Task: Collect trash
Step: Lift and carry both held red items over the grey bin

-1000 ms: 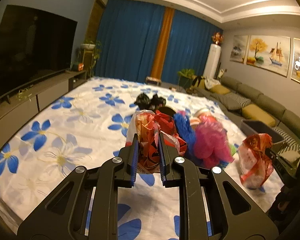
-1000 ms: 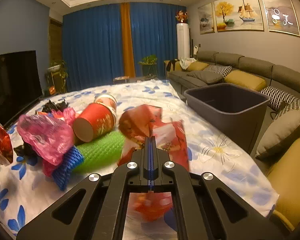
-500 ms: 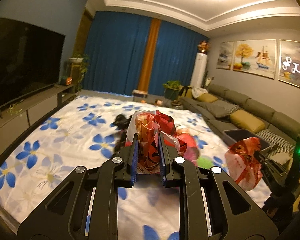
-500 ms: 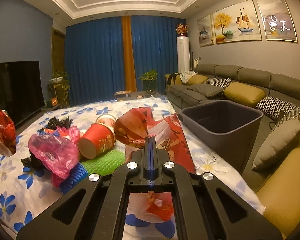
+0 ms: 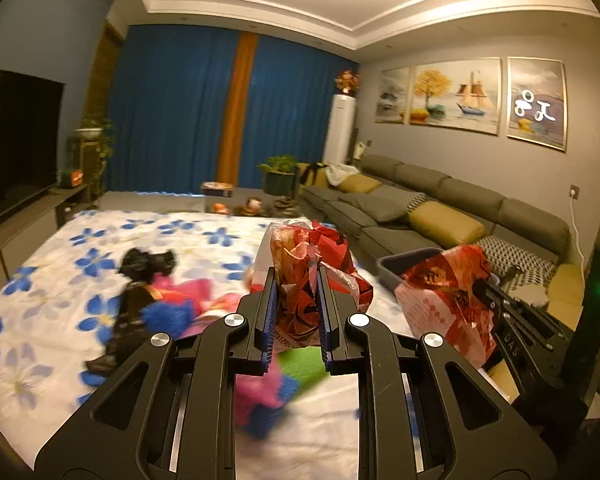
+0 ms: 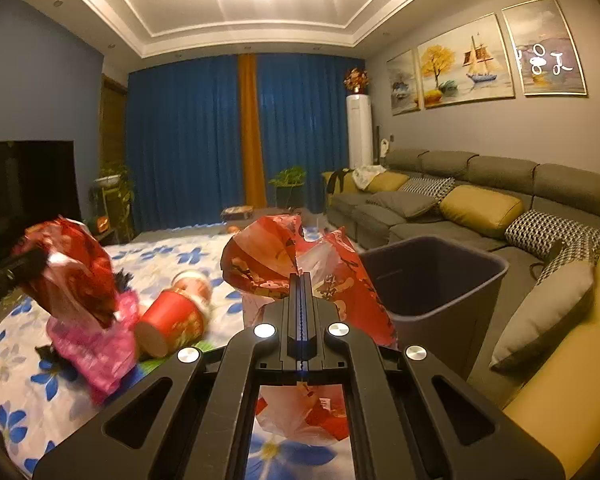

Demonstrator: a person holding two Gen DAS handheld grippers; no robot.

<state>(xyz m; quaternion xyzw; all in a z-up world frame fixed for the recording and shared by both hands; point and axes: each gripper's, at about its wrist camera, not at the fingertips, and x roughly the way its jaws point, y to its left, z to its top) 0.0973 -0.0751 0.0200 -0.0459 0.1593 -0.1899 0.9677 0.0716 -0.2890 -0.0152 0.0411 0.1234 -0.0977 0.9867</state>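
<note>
My left gripper [image 5: 296, 314] is shut on a crumpled red plastic bag [image 5: 312, 256] and holds it above the table. My right gripper [image 6: 300, 308] is shut on another red and white plastic bag [image 6: 284, 260], lifted beside the dark grey trash bin [image 6: 432, 280]. In the left wrist view the right gripper's bag [image 5: 444, 296] hangs in front of the bin [image 5: 404, 264]. In the right wrist view the left gripper's bag [image 6: 72, 268] shows at the left. A red paper cup [image 6: 172, 320], a pink bag [image 6: 96, 352], green and blue foam nets [image 5: 300, 364] and black trash [image 5: 144, 264] lie on the table.
The table has a white cloth with blue flowers [image 5: 52, 320]. A grey sofa with yellow cushions [image 6: 480, 208] runs along the right, just behind the bin. A TV on a low cabinet [image 5: 12, 152] stands at the left. Blue curtains [image 6: 204, 140] hang at the back.
Both grippers have risen and swung right toward the bin, each still carrying its red bag. The trash pile on the table now sits lower and further left in both views.
</note>
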